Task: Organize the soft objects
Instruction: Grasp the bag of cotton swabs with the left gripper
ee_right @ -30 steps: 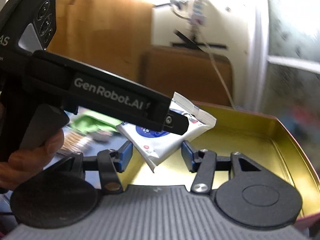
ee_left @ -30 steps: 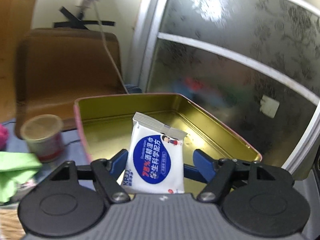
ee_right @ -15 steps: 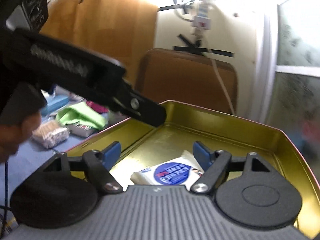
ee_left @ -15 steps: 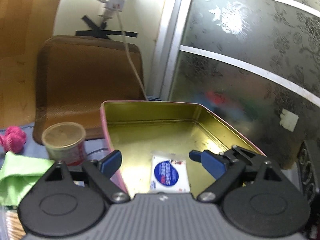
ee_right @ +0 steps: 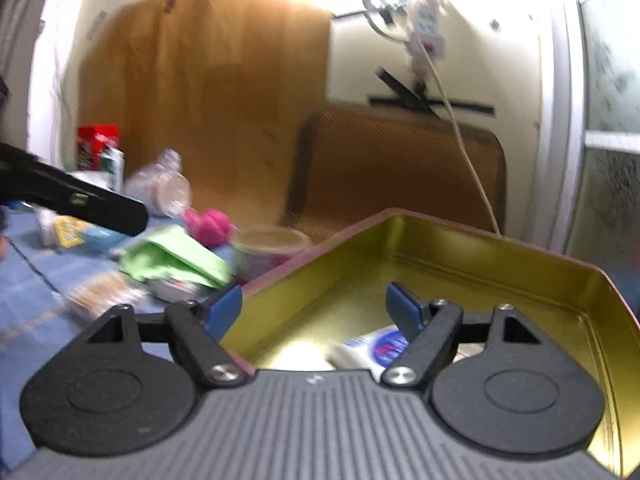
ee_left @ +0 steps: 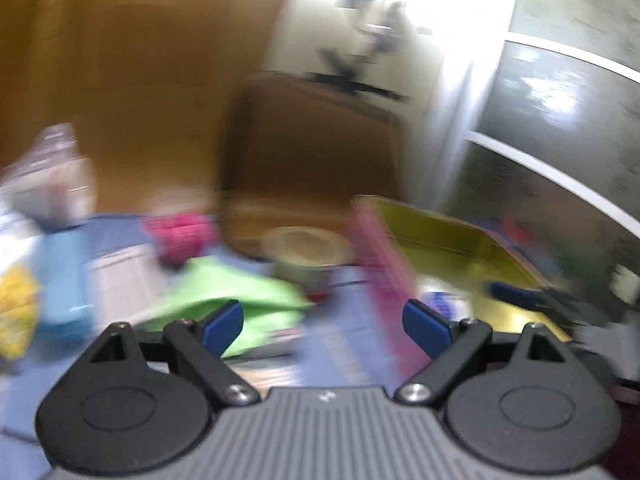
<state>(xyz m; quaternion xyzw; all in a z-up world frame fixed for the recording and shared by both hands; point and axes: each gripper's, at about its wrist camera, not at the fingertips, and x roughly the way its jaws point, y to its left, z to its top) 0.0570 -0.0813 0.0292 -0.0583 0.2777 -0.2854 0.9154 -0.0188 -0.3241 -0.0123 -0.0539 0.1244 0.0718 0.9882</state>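
Wipes pack (ee_right: 376,346) under spread right fingers (ee_right: 402,306)

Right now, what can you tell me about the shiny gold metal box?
The gold metal box is a shallow open tin with low walls, a glossy yellow inside and a pink outer rim. It sits on the blue tablecloth. A white wipes packet with a blue round label lies flat on its floor. No gripper touches it.

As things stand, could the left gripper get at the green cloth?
Probably yes: the left gripper is open and empty, and the green cloth lies uncovered on the blue table just ahead of it.
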